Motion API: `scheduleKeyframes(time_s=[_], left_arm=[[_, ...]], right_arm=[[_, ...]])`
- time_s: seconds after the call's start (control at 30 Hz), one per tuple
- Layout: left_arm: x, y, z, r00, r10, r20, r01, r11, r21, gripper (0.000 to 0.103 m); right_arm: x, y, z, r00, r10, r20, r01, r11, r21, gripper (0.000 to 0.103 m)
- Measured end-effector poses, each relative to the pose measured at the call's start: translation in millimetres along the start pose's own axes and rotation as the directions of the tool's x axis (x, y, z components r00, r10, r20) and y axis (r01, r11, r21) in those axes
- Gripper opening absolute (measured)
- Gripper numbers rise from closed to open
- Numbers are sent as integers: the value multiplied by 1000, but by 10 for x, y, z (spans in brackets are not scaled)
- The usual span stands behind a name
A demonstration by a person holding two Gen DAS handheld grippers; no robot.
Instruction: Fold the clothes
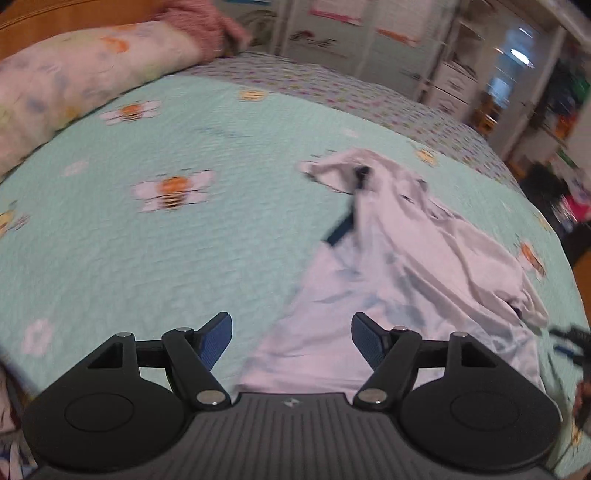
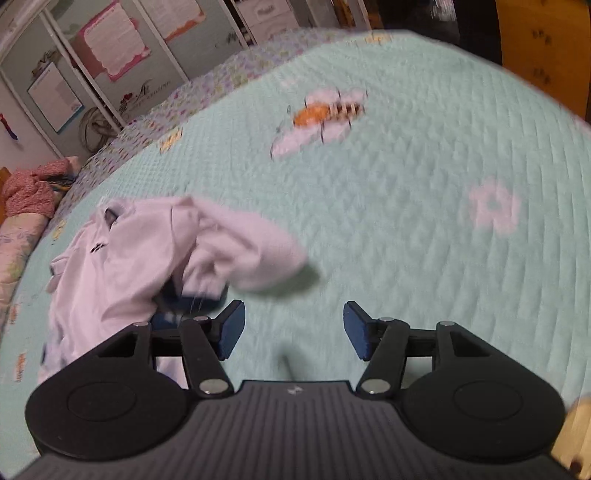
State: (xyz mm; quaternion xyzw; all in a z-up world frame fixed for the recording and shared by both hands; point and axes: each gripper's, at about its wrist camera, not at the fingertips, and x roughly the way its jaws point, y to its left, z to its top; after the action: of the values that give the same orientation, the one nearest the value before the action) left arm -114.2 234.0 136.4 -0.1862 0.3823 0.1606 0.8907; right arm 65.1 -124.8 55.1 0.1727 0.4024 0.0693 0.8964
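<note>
White cloth, a crumpled shirt (image 1: 399, 266), lies on a bed (image 1: 184, 258) covered by a mint-green quilt printed with bees and flowers. In the left wrist view the shirt fills the centre and right of the frame, bunched into folds, with a dark blue strip (image 1: 341, 229) showing at its left edge and its lower hem running down to the bottom middle of the frame. The left gripper (image 1: 291, 341) hangs over that hem with its jaws spread wide; the blue pads (image 1: 218, 341) hold nothing, and whether they touch the cloth cannot be told.

In the right wrist view the same shirt (image 2: 122, 273) sits in the left half of the frame, heaped, with one sleeve flopped toward the centre and a patch of dark blue just above the gripper's left finger. The right gripper (image 2: 293, 330) is also wide open and empty, its gap over bare quilt (image 2: 424, 258) just beside the shirt.

A long floral pillow (image 1: 74, 85) lies along the upper left of the left view, with a pink knitted bundle (image 1: 207, 26) behind it. Cupboard doors with pinned papers (image 2: 114, 44) stand in the upper left of the right view. Both pictures are blurred.
</note>
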Motion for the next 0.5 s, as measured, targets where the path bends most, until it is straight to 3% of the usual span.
scheduleKeyframes(time_s=[0.17,0.27,0.4,0.43,0.5], left_arm=[[543,-449,-37,991,-112,-70,114,993,27,74],[868,-718,-60,978,-177,-112,182,982,40,74],[1245,-926,-121,969,-215,-123,222,974,45,74],[1335,-949,-128,969,-209,-129,216,975,44,74],[1490,-971,-136,968,-211,-136,219,975,47,74]], right_arm=[[314,187,313,999,-29,43,32,997,-77,64],[604,420,483,998,-44,46,53,977,-204,64],[1048,755,574,999,-13,-41,-4,924,-382,64],[1134,828,557,997,-11,-70,-18,912,-410,61],[1287,976,526,993,-11,-119,-46,884,-466,31]])
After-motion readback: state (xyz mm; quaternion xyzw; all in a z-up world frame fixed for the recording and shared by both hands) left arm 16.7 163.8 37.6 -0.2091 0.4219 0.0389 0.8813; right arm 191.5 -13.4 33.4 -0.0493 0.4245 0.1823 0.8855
